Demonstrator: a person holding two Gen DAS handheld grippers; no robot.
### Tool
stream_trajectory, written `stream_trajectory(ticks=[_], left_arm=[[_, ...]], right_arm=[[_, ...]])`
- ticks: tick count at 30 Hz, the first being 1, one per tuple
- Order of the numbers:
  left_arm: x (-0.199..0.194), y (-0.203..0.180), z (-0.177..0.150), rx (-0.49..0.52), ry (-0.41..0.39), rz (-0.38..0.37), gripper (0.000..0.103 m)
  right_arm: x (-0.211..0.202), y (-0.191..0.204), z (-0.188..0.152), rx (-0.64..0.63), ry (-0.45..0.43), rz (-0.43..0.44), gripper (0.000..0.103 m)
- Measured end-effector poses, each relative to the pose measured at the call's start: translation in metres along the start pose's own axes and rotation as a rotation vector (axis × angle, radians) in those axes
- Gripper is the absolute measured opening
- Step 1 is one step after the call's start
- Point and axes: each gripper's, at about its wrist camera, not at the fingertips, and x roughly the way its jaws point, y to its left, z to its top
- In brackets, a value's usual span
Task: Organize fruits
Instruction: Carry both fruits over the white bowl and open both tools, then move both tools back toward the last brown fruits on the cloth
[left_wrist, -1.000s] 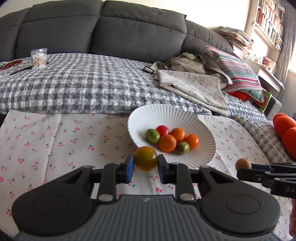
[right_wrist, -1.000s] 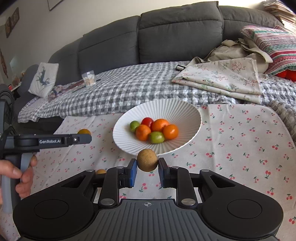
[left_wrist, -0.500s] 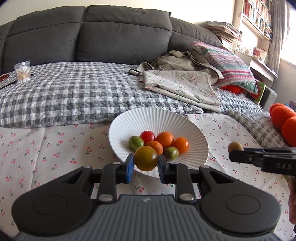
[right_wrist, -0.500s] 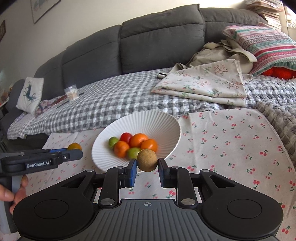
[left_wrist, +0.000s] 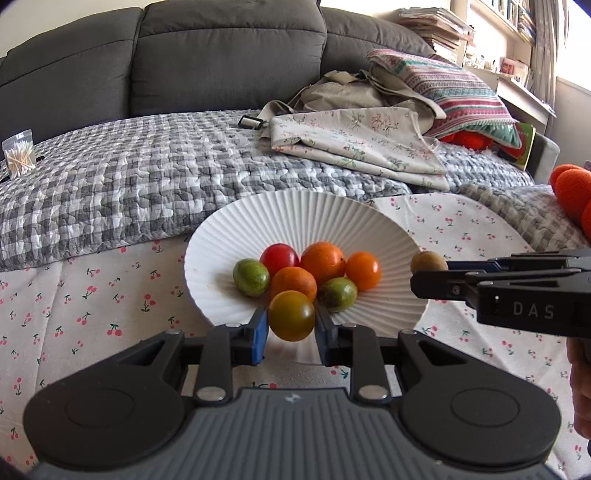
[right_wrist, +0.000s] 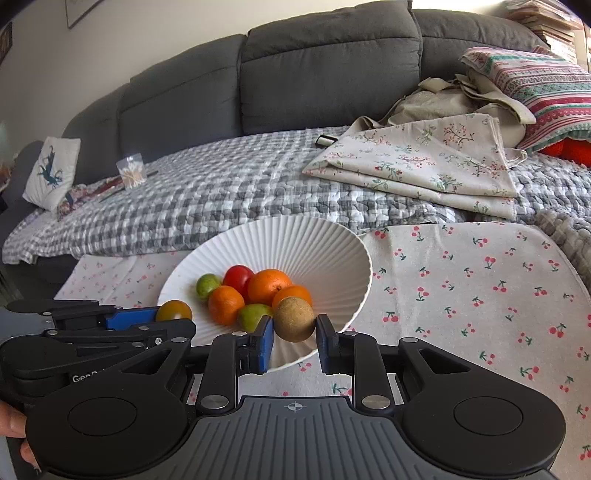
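Observation:
A white ribbed bowl (left_wrist: 303, 218) (right_wrist: 295, 240) stands on the cherry-print cloth and holds several small fruits: red, orange and green. My left gripper (left_wrist: 291, 320) is shut on a yellow-green tomato (left_wrist: 291, 314) at the bowl's near rim; the tomato also shows in the right wrist view (right_wrist: 173, 310). My right gripper (right_wrist: 294, 328) is shut on a brown round fruit (right_wrist: 294, 319) over the bowl's near right rim; that fruit shows in the left wrist view (left_wrist: 428, 261) too.
The cherry-print cloth (right_wrist: 480, 288) covers the surface. Behind it lie a grey checked quilt (left_wrist: 129, 177), folded floral cloth (left_wrist: 354, 140), a striped pillow (left_wrist: 454, 88) and a grey sofa back. A tub of cotton swabs (left_wrist: 18, 157) stands at far left.
Both grippers have moved forward and closer to the bowl, each still holding its fruit. The bowl now looks larger and the fruits sit at its near rim.

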Motion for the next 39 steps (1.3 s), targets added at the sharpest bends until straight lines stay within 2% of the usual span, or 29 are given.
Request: stream_trajectory(ticks=[6,11,23,28,35,39], left_arm=[[0.003,0.001,0.0,0.012,-0.005,0.02,0.027],[-0.003,0.007,0.002,-0.007,-0.021,0.019,0.042],[-0.014,0.028,0.003,-0.076,-0.02,0.033,0.042],[-0.021,0.037,-0.006,-0.109,0.016,0.03,0.042],[-0.041,0.036,-0.019,-0.094,0.051,0.038,0.042],[-0.047,0.034,-0.027,-0.074,0.085,0.036,0.042]], right_arm=[[0.011,0.004,-0.001,-0.012,0.012,-0.006,0.025],[0.007,0.0,0.001,0.018,0.001,-0.011,0.028],[-0.01,-0.014,0.009,0.081,-0.022,-0.019,0.03],[-0.017,-0.011,0.008,0.093,-0.015,-0.012,0.035],[-0.028,0.003,0.0,0.072,0.006,0.02,0.042],[-0.038,0.011,-0.008,0.052,0.016,0.032,0.049]])
